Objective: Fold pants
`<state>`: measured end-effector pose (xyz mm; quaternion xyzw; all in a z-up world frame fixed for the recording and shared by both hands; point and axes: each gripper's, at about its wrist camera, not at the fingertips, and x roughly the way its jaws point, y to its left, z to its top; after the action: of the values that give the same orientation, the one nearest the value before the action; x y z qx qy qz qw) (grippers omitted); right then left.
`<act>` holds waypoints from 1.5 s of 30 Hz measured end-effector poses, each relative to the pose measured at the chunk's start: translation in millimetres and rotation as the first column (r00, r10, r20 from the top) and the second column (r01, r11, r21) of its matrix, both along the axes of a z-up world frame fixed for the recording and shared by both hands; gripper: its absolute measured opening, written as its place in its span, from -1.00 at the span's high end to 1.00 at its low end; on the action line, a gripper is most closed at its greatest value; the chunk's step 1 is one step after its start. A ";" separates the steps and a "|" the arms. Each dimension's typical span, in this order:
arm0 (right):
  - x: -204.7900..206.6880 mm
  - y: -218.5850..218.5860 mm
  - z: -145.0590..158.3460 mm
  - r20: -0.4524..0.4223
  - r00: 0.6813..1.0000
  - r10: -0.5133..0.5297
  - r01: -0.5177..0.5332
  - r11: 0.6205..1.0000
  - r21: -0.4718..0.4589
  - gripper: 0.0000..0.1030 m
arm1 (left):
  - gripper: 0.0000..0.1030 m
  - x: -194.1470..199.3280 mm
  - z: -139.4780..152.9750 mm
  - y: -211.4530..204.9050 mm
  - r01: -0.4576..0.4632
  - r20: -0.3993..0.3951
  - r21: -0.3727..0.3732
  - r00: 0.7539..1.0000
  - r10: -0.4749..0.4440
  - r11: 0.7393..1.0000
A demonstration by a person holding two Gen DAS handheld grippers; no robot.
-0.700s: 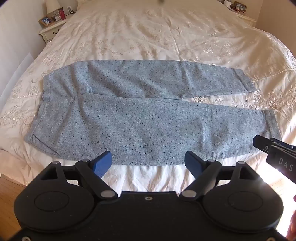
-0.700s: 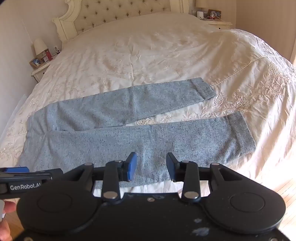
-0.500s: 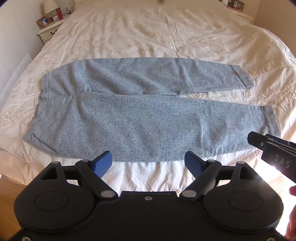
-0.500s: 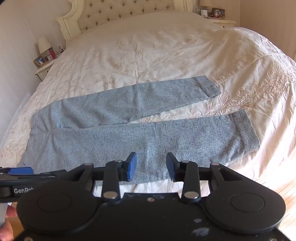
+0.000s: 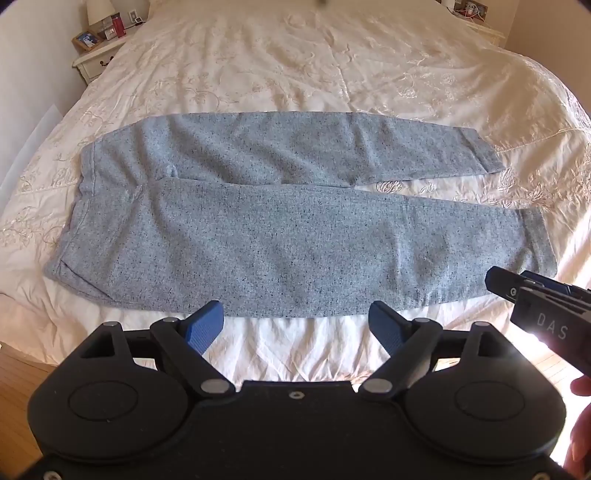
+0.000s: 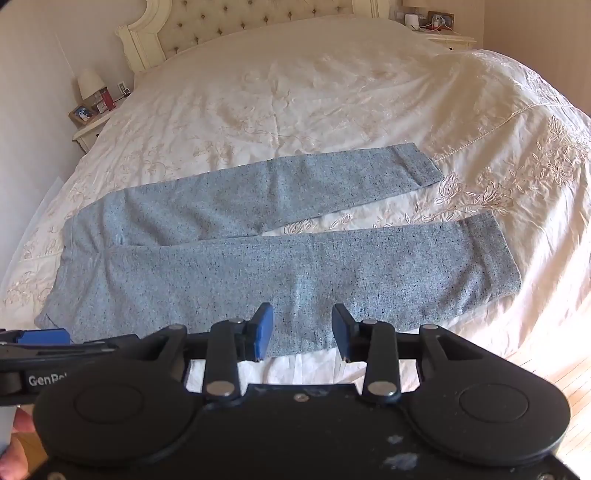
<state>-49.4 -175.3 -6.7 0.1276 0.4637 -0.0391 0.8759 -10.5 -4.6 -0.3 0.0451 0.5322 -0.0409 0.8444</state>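
Grey speckled pants [image 5: 288, 229] lie flat across the cream bedspread, waistband at the left, both legs running to the right and split apart toward the cuffs. In the right wrist view the same pants [image 6: 295, 266] fill the middle. My left gripper [image 5: 297, 326] hovers open above the near bed edge, just short of the near leg's hem, nothing between its blue pads. My right gripper [image 6: 302, 334] is open too, narrower, over the near leg's lower edge, empty. It also shows at the right [image 5: 517, 291] of the left wrist view.
The bed [image 6: 332, 92] has a tufted headboard [image 6: 258, 22] at the far end. Nightstands with a lamp and small items stand at far left [image 5: 99, 48] and far right [image 6: 443, 33]. Wooden floor [image 6: 554, 376] lies below the near bed edge.
Both grippers have moved closer in over the bed and tipped slightly down, so the pants sit lower and larger in view. Neither gripper's jaws have visibly changed.
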 end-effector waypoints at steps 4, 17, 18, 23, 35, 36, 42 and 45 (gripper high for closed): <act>0.8 -1.1 -1.9 -0.005 1.000 -0.001 0.001 1.000 0.002 0.25 | -0.68 1.2 0.0 1.4 0.002 0.001 -0.001 1.000 -0.002 1.000; 6.5 0.8 -6.4 -0.023 1.000 0.007 -0.007 1.000 0.001 0.25 | -0.68 2.4 -2.1 4.8 -0.002 0.000 0.002 1.000 0.002 1.000; 6.9 1.2 -6.8 -0.024 1.000 0.008 -0.008 1.000 0.002 0.25 | -0.68 2.8 -2.5 5.8 -0.003 -0.001 0.002 1.000 0.003 1.000; 8.6 1.8 -8.3 -0.027 1.000 0.015 -0.015 1.000 0.005 0.25 | -0.68 3.5 -4.3 8.2 -0.003 0.001 0.008 1.000 0.003 1.000; 7.8 5.7 -8.1 -0.023 0.999 0.027 -0.027 1.000 0.006 0.25 | -0.68 4.1 -3.5 10.7 -0.009 0.002 0.012 1.000 0.008 1.000; 7.8 6.1 -8.0 -0.023 0.999 0.028 -0.028 1.000 0.007 0.25 | -0.68 4.3 -3.6 11.3 -0.009 0.002 0.012 1.000 0.009 1.000; 6.5 8.9 -7.5 -0.025 0.999 0.033 -0.033 0.999 0.003 0.25 | -0.68 2.7 -3.7 11.5 -0.013 0.000 0.013 1.000 0.013 1.000; 6.8 8.2 -6.9 -0.025 0.999 0.035 -0.035 0.999 0.003 0.25 | -0.68 2.0 -3.9 10.6 -0.015 0.000 0.011 1.000 0.015 1.000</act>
<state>-42.5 -167.1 -13.6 0.1201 0.4769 -0.0246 0.8704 -8.5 6.0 -4.2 0.0458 0.5328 -0.0316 0.8444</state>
